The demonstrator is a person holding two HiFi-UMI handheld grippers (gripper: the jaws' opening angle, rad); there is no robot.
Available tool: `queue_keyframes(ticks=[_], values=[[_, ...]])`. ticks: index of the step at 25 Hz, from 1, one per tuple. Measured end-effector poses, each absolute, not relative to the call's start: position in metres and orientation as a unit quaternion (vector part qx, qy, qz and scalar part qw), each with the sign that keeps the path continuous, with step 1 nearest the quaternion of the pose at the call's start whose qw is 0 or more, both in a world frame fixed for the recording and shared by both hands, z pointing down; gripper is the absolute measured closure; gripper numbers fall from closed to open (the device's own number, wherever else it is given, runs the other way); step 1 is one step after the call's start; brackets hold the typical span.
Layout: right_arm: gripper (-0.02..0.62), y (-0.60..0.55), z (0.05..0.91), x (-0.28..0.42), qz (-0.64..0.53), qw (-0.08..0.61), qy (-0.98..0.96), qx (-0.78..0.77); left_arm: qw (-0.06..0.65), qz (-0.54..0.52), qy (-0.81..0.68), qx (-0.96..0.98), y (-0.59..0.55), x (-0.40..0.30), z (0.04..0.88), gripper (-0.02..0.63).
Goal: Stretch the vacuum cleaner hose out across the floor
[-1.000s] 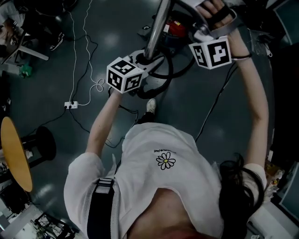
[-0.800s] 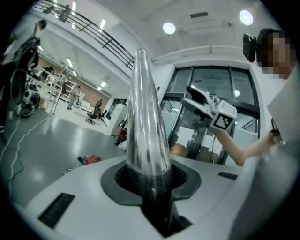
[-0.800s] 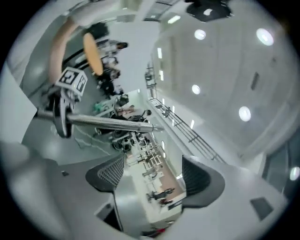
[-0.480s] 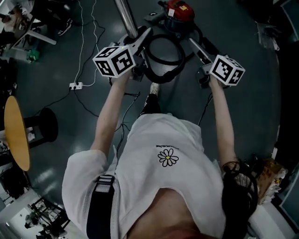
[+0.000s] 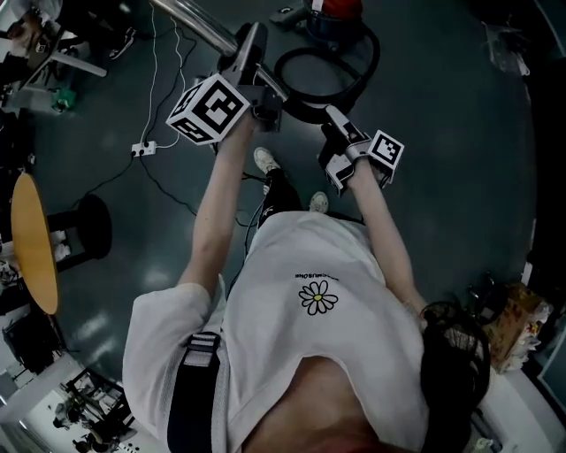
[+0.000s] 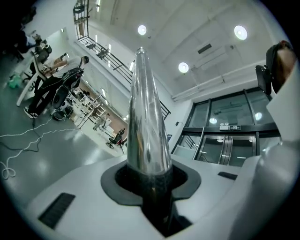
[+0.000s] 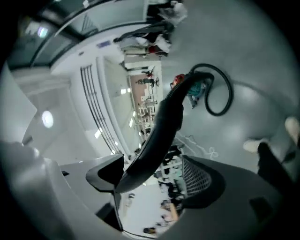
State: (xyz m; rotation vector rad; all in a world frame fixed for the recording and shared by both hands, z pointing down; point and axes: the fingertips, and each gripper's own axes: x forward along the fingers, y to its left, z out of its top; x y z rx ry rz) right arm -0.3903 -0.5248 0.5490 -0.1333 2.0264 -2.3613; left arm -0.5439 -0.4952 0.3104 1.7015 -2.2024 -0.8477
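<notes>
The red vacuum cleaner [image 5: 334,11] stands on the grey floor at the top of the head view. Its black hose [image 5: 329,81] lies in a loop just in front of it. My left gripper [image 5: 255,60] is shut on the chrome wand tube [image 5: 190,22], which slants away to the upper left. In the left gripper view the chrome tube [image 6: 146,126] stands straight out from between the pads. My right gripper [image 5: 336,133] is shut on the black curved hose handle [image 7: 164,126]. From the handle the hose [image 7: 224,93] curls back to the vacuum [image 7: 180,80].
A white power strip [image 5: 141,149] with trailing cables lies on the floor at left. A round wooden table [image 5: 31,243] and a black stool [image 5: 84,234] stand at far left. My shoes [image 5: 265,159] are below the grippers. Boxes [image 5: 506,318] sit at lower right.
Both grippers have come closer to my body, the right one down and to the left. The chrome tube has swung from upright to slanting upper left. The hose loop now lies beyond both grippers.
</notes>
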Motion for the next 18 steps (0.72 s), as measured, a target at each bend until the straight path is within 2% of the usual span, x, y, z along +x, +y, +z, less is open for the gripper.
queue_keyframes(ticks=[3, 9, 14, 15, 18], values=[[0.199, -0.527, 0.535, -0.392, -0.816, 0.105, 0.568, -0.015, 0.123, -0.295, -0.741, 0.591, -0.502, -0.527, 0.314, 0.497], [0.199, -0.536, 0.531, -0.396, -0.858, 0.181, 0.481, 0.007, 0.133, -0.267, -0.730, 0.615, -0.520, -0.497, 0.324, 0.497], [0.205, -0.528, 0.522, -0.414, -0.869, 0.201, 0.450, 0.036, 0.142, -0.267, -0.717, 0.628, -0.521, -0.495, 0.329, 0.497], [0.236, -0.531, 0.523, -0.413, -0.869, 0.205, 0.449, 0.029, 0.149, -0.274, -0.708, 0.633, -0.520, -0.496, 0.329, 0.497], [0.446, -0.552, 0.526, -0.402, -0.858, 0.228, 0.460, -0.012, 0.181, -0.257, -0.679, 0.663, -0.523, -0.492, 0.335, 0.495]])
